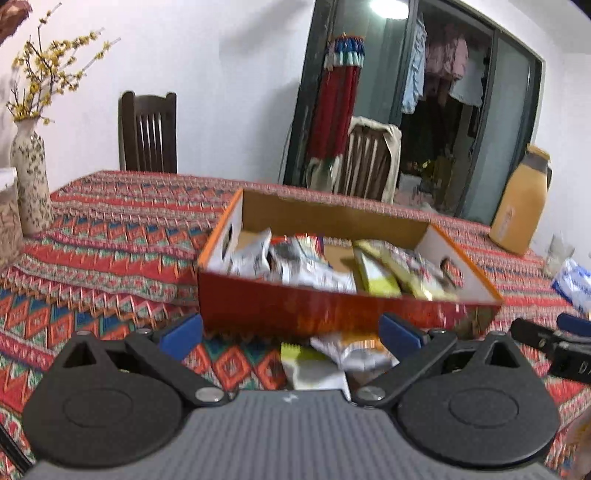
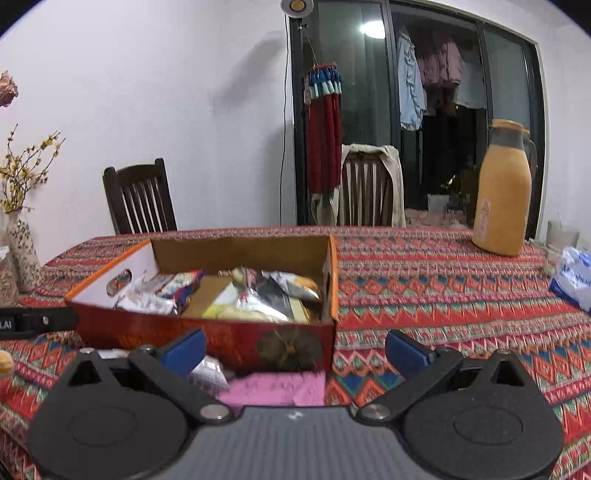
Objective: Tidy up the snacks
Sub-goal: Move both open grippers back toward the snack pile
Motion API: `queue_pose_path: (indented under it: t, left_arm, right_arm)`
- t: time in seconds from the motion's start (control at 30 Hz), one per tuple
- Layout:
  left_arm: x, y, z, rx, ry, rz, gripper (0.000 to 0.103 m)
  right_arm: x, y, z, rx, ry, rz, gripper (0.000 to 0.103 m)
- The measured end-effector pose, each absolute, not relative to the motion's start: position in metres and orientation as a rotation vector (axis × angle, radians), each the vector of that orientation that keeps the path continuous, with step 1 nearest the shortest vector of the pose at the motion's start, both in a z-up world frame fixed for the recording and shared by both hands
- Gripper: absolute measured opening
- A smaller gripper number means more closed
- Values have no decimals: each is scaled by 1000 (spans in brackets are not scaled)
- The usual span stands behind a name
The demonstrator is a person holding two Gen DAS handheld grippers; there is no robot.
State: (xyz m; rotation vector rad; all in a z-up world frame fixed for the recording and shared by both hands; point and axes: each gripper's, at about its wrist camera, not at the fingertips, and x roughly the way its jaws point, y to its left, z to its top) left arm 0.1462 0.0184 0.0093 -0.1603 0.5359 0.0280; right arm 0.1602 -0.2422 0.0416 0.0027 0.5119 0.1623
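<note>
While open, box [image 1: 332, 310] holds snack packets [image 1: 314, 266] (mixed); tongs [image 2: 295, 350] empty

A plain white wall [image 2: 166, 92] stood behind the table, whose patterned red cloth [image 2: 424, 280] reached to a dark wooden slatted chair [image 2: 138, 201]. To the right a dark-framed sliding glass door [image 2: 424, 110] reflected a ceiling lamp [image 2: 372, 28] and showed hanging clothes [image 2: 410, 88]. A second chair [image 2: 369, 188], draped with beige cloth, stood before it.
</note>
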Motion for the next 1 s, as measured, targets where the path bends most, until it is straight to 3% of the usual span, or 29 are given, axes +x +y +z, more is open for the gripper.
queue_pose_path:
  t: [0.53, 1.0]
  left_arm:
    - [128, 22, -27, -172, 586, 67, 103]
    - [131, 25, -31, -197, 604, 61, 103]
  right_arm:
    - [122, -265, 2, 25, 663, 165, 103]
    - [164, -245, -9, -11, 785, 121, 103]
